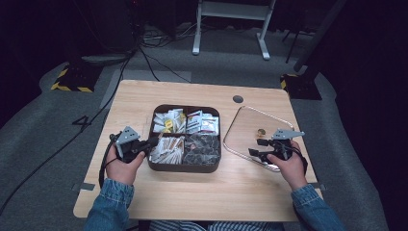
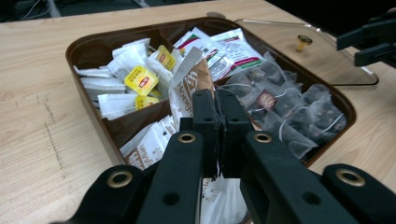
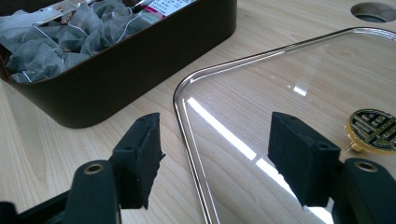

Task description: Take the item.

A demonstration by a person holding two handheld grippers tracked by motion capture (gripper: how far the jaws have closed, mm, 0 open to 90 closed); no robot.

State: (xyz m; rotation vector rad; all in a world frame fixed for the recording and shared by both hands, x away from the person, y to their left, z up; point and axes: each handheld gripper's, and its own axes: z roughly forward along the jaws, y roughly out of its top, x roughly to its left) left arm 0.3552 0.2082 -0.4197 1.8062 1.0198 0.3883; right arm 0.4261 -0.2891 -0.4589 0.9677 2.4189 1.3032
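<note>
**Left gripper pinching a tea packet above the brown box**

At the centre of the high view, a dark brown four-compartment box [image 1: 184,166] is sitting on a light wooden table [image 1: 192,192]. The left gripper [image 1: 153,142], at the box's left edge, is clenching its jaws on a brown-and-white paper tea packet [image 2: 196,77]; in the left gripper view the packet is standing up from between the closed black pads, in front of the lower left compartment, where similar white-and-brown packets [image 2: 149,142] are lying. White bags with yellow tags [image 2: 140,80] are filling the upper left compartment, red-and-white printed sachets [image 2: 224,46] the upper right, and dark mesh tea bags [image 2: 289,116] the lower right.

At the right of the high view, the right gripper [image 1: 257,147] is hovering over the near left edge of a clear lid [image 1: 245,127] with a gold knob [image 1: 261,131], lying flat on the table beside the box. In the right gripper view its jaws are standing released, one on each side of the lid's rim, grasping nothing.
</note>
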